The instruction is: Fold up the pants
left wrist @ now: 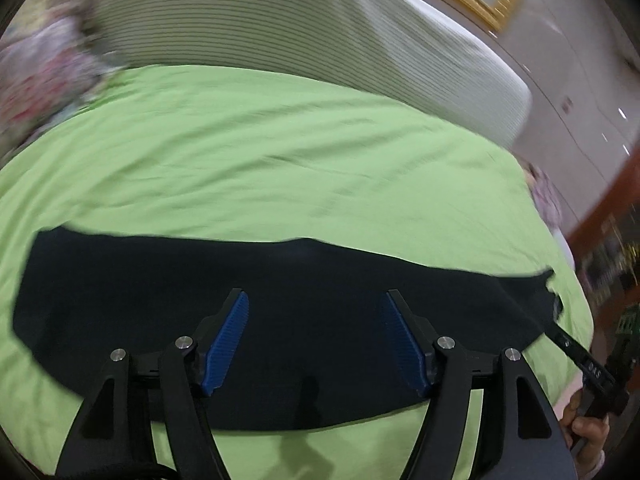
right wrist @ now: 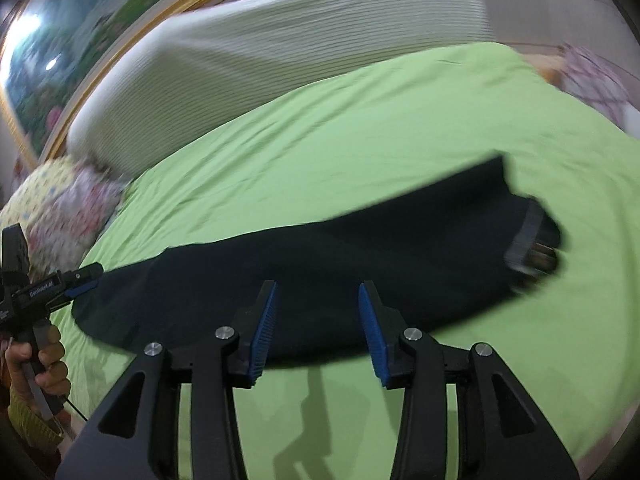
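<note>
Dark navy pants (left wrist: 160,300) lie flat in a long band across the green bed sheet (left wrist: 280,152). My left gripper (left wrist: 317,296) hovers over their middle, open, blue pads apart with nothing between them. In the right wrist view the pants (right wrist: 360,248) stretch from lower left to the grey waistband (right wrist: 528,232) at the right. My right gripper (right wrist: 318,286) is open above the near edge of the pants, empty. The left gripper (right wrist: 90,278) shows at the pants' left end, held by a hand (right wrist: 40,364). The right gripper (left wrist: 560,332) appears at the pants' right end.
A white ribbed headboard (left wrist: 280,32) rises behind the bed. A floral pillow (right wrist: 68,208) lies at the sheet's far left corner. A gold-framed picture (right wrist: 120,40) hangs on the wall. Bare green sheet (right wrist: 360,120) spreads beyond the pants, and a strip lies in front of them.
</note>
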The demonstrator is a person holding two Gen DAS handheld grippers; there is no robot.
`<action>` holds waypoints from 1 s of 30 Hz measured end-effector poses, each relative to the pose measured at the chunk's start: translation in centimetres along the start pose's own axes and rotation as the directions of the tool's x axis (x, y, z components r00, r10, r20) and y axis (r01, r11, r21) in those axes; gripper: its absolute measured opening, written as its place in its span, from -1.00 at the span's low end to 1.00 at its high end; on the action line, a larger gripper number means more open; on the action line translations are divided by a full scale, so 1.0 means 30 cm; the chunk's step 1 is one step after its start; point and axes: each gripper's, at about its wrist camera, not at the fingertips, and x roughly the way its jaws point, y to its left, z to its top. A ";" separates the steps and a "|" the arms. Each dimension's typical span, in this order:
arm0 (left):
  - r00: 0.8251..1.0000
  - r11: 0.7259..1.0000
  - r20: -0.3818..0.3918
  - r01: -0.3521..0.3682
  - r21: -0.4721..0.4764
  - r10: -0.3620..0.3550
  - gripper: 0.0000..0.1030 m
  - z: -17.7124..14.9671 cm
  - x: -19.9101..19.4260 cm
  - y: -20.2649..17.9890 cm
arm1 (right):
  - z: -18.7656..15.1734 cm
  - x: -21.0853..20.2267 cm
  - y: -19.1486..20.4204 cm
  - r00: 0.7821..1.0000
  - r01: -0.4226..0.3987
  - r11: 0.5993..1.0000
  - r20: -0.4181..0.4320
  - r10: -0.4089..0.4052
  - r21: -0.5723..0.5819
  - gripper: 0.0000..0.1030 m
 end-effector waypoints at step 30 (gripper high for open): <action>0.891 0.836 -0.410 0.371 0.403 -0.198 0.51 0.094 0.454 -0.804 | -0.049 0.037 -0.468 0.990 -0.099 0.829 0.140 0.026 0.550 -0.77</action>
